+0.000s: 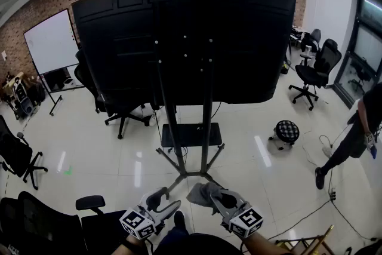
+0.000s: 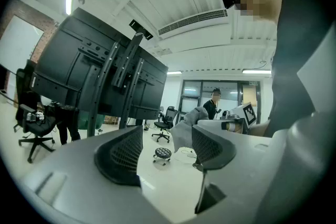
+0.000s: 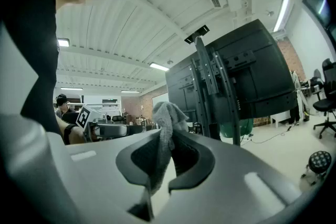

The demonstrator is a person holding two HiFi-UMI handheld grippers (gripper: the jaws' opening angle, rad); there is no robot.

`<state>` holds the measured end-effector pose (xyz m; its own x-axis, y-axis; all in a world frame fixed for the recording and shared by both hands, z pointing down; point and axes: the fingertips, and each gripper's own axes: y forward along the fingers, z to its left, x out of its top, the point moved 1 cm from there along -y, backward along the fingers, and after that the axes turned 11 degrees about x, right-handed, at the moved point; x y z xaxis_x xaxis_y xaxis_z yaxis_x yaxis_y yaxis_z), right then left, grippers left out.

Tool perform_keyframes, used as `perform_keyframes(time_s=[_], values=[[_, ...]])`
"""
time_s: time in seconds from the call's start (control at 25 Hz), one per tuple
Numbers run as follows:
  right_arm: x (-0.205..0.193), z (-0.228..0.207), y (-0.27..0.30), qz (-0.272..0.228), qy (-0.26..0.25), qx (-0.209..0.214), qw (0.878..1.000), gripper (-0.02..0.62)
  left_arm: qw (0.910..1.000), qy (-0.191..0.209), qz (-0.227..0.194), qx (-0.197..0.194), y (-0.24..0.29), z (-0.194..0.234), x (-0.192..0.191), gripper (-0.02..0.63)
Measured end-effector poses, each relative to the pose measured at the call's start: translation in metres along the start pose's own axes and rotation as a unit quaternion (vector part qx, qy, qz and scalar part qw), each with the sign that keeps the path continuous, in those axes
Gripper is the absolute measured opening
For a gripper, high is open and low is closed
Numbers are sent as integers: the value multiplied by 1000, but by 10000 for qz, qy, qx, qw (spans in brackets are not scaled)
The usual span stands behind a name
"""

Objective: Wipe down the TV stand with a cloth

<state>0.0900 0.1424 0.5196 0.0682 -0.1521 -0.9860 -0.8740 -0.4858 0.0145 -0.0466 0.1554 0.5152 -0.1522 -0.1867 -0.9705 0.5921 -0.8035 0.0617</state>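
Observation:
A tall black TV stand point(image 1: 185, 128) carries a big black screen, seen from behind, with two upright posts, a small shelf point(image 1: 191, 135) and splayed feet on the floor. It also fills the upper part of the left gripper view point(image 2: 110, 81) and the right gripper view point(image 3: 226, 81). My right gripper point(image 1: 219, 195) is shut on a grey cloth point(image 1: 202, 193), which bunches up out of its jaws point(image 3: 167, 118). My left gripper point(image 1: 161, 200) stands open with nothing between its fingers point(image 2: 122, 153). Both grippers hover low, just in front of the stand's feet.
Black office chairs point(image 1: 119, 106) stand behind and left of the stand, more at the near left point(image 1: 42, 218). A small checked stool point(image 1: 287, 131) sits to the right. A person point(image 1: 358, 128) walks at the far right. Cables trail on the floor point(image 1: 310, 206). A whiteboard point(image 1: 52, 42) stands far left.

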Motion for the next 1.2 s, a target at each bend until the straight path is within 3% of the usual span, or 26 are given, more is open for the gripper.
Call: perform_keyframes(time_s=[0.32, 0.84, 1.2], values=[[8, -47, 48, 51, -71, -117, 9999, 23, 9998, 9, -63, -195, 45, 56, 7, 318], [59, -142, 169, -91, -436, -541, 9975, 23, 9974, 164, -229, -661, 131, 181, 77, 318], [111, -170, 210, -230, -915, -504, 9943, 23, 9948, 341, -378, -887, 167, 213, 118, 316]])
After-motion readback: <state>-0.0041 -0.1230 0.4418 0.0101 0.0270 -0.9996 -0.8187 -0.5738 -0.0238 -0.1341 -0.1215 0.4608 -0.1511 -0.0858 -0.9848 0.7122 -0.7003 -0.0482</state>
